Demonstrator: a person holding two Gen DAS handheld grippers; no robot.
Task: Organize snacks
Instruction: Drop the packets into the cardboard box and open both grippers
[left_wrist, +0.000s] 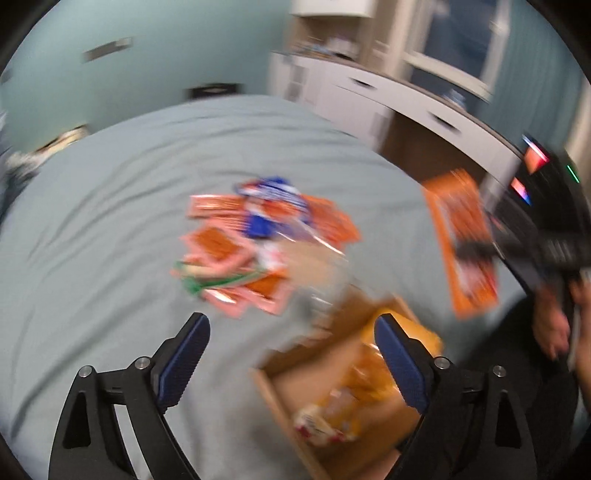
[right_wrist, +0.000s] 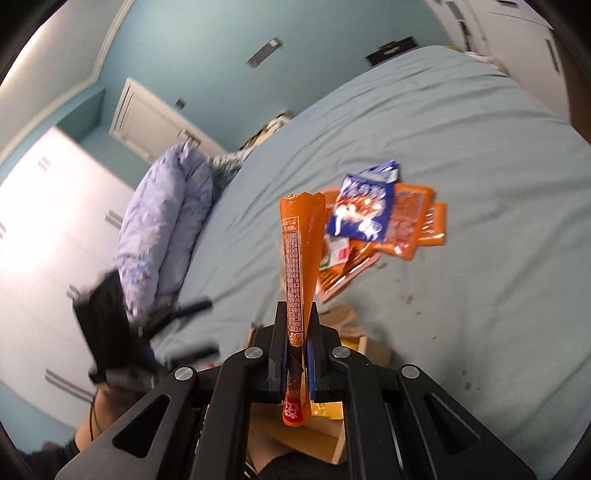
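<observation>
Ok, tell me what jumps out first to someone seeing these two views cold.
First, the orange snack packet standing up out of the shut right gripper, dead centre of the right wrist view. Next, the heap of orange and blue snack packs in the middle of the grey-green bed sheet. Then the left gripper, jaws wide and empty, beside the cardboard box with a yellow bag inside.

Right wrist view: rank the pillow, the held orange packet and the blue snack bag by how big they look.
1. pillow
2. orange packet, though its nearness to the camera inflates it
3. blue snack bag
</observation>
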